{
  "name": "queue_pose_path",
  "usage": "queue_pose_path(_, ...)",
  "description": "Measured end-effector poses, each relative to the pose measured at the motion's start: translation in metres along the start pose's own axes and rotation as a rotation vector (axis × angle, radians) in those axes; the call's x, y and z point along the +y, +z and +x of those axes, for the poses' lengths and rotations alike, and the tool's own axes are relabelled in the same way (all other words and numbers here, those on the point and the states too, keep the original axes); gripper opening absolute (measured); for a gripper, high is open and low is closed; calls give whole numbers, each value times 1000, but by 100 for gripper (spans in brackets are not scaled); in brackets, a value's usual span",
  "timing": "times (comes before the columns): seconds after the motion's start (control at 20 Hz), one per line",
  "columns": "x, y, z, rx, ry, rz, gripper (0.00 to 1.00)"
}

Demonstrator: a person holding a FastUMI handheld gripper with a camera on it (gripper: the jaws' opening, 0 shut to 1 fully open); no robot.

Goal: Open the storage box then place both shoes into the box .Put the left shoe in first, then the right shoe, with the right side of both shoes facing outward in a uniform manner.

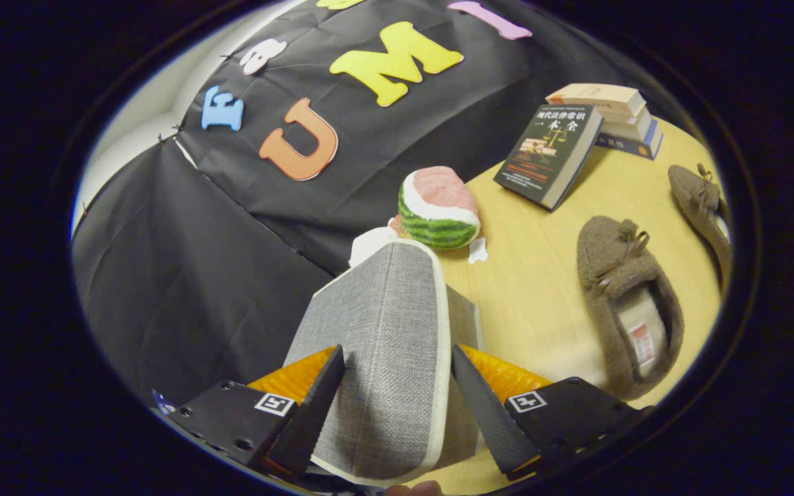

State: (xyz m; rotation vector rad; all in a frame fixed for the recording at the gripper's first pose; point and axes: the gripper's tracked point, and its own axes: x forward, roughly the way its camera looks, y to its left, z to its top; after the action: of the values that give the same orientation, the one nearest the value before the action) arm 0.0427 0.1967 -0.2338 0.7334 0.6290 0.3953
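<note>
A grey fabric storage box lid (383,324) with a white trim stands raised and tilted between my fingers. My gripper (397,375) is shut on it, one finger on each side. Just behind the lid's trimmed edge shows a grey wall of the box (464,324) itself. On the wooden table (528,275), to the right of the fingers, lies a brown fuzzy slipper (628,303) with a bow, its opening facing up. A second matching slipper (704,207) lies farther off to the right, near the table's edge. The inside of the box is hidden by the lid.
A toy watermelon slice (438,207) sits just beyond the lid with white scraps beside it. A dark book (548,155) leans on a stack of books (614,117) at the far right. The black cloth wall stands behind and left of the table.
</note>
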Motion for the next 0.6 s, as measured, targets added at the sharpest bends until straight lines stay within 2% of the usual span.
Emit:
queue_pose_path(0.15, 5, -4, 0, 34, 19, 62, 96)
queue_pose_path(0.3, 8, 4, -9, 26, 9, 20, 92)
queue_pose_path(0.45, 5, 13, -17, 24, -13, -4, 77)
queue_pose_path(0.6, 1, 26, -24, -4, -36, 34, 44)
